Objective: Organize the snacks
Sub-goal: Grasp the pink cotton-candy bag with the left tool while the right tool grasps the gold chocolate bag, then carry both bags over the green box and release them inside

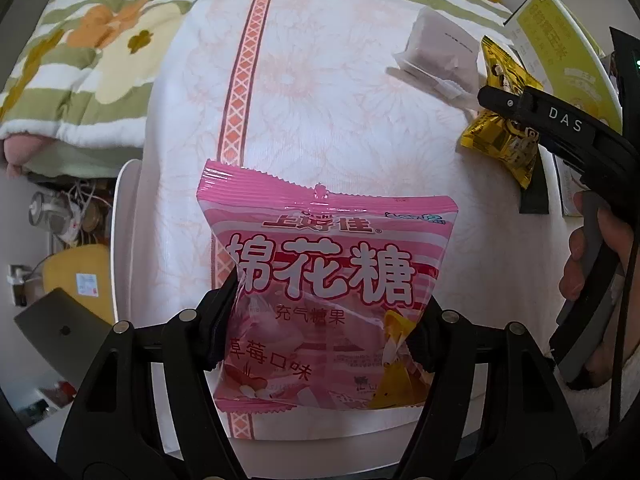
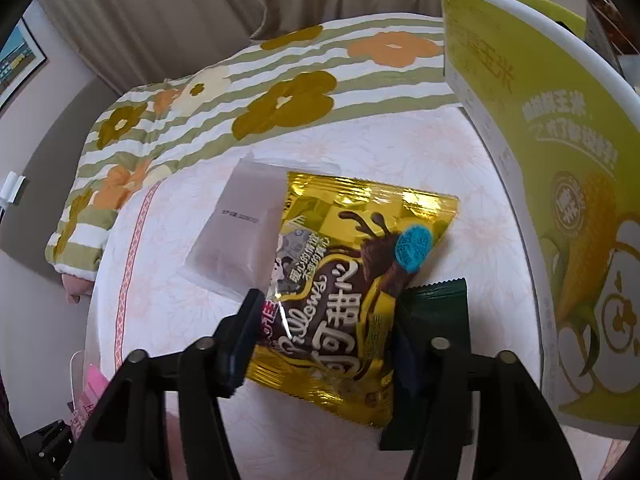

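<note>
While both tongs have a snack packet between their fingers, the scene reads as follows.

Pink packet: a puffy pink marshmallow bag [image 1: 320, 300] fills the lower centre of the left wrist view, above a white cloth [image 1: 340, 100] with a pale flower print.
Left tongs: the left gripper [image 1: 324, 328] is closed partway onto the pink bag, its fingers pressing the two side edges in the bag's lower half.
Gold packet: a shiny gold chocolate snack bag [image 2: 344, 288] sits at the centre of the right wrist view, overlapping a frosted clear packet [image 2: 236, 236] to its left and a dark green packet [image 2: 436, 320] to its right.
Right tongs: the right gripper [image 2: 324, 344] is closed partway onto the gold bag, fingers against its side edges near the bottom.
How they likely handle: both bags look light, air-filled and soft, with slick film that could slip. A gentle pinch at the sides or the crimped seam seems safest; a hard squeeze might burst them.
Yellow box: a yellow-green corn box [image 2: 560, 200] stands at the right edge of the right wrist view.
Bedding: a striped flowered quilt [image 1: 100, 40] lies across the top of the left view.
</note>
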Motion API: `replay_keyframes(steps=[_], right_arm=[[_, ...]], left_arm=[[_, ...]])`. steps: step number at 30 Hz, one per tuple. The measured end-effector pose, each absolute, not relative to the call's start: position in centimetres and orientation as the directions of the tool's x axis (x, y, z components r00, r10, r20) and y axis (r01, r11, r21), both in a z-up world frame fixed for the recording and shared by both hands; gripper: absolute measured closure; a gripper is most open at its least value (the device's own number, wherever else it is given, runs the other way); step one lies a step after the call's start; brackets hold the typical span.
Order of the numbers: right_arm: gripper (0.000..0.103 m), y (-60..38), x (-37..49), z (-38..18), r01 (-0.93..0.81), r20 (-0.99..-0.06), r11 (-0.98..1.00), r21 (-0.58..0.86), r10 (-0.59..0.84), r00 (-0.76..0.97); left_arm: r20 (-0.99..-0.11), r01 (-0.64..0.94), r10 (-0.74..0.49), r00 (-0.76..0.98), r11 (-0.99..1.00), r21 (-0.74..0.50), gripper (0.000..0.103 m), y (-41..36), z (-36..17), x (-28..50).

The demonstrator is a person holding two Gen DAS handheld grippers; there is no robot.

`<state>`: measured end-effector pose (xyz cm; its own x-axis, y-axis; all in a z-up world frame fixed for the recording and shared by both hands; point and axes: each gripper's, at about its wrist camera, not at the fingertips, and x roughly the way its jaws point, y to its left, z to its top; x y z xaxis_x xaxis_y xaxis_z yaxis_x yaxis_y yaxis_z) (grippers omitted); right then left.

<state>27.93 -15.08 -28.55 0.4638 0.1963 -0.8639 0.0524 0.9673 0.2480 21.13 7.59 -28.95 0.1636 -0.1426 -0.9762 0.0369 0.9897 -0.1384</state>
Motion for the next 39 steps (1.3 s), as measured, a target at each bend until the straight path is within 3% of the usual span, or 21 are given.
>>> replay_keyframes(steps=[2,14,29,39], right_arm=[[0.055,-15.0,28.0,-28.6,0.044,-0.861,0.965,0.257,0.208,0.464],[0.055,-14.9,26.4,-24.7,-0.009,-0.823,0.975,0.223,0.193,0.534],[0.055,-19.6,20.5,-12.7,0.004,-0.704,0.965,0.261,0.188,0.685],[0.055,-29.5,19.1,-9.0,0.01,-0.672,0.965,0.26,0.173,0.72]], left_arm=[[-0.976,0.032,-0.144,0.164,0.99,-0.14,0.037,7.7,-29.0,21.1],[-0.969,0.034,-0.141,0.203,0.99,-0.137,0.037,8.2,-27.2,20.1],[-0.857,0.223,-0.229,0.461,0.965,-0.138,0.037,5.2,-14.7,22.4],[-0.794,0.282,-0.286,0.536,0.947,-0.152,0.037,-4.9,-8.5,24.6]])
